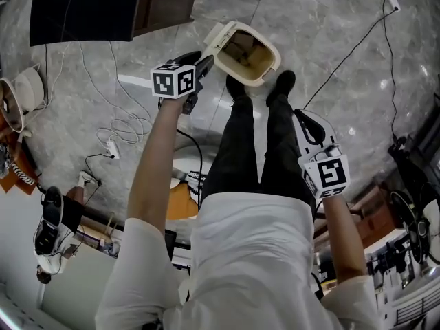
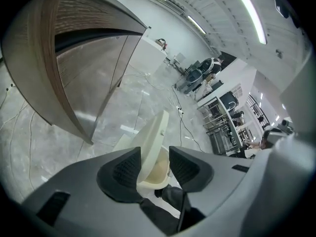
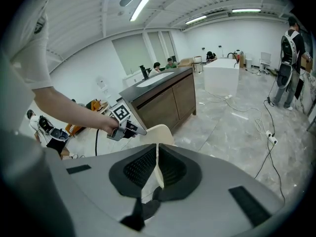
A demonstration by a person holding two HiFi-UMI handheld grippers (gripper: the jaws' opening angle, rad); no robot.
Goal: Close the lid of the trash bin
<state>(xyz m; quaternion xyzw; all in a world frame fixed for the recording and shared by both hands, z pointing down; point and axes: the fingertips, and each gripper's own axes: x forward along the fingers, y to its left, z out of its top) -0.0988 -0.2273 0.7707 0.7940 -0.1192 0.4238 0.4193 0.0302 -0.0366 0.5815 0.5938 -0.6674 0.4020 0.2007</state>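
On the floor (image 1: 330,19) the trash bin (image 1: 256,81) gapes, left fingers (image 2: 118,169) released around lid (image 2: 153,142), right fingers (image 3: 140,169) clenched.

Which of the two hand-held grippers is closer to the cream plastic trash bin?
The left hand-held gripper, at the raised bin lid; the right hand-held gripper hangs beside the person's leg.

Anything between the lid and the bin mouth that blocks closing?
Nothing visible. The lid stands raised off the trash bin; its mouth is unobstructed. The left tool straddles the lid's edge, jaws open; the shoes stand beside the bin, not over it.
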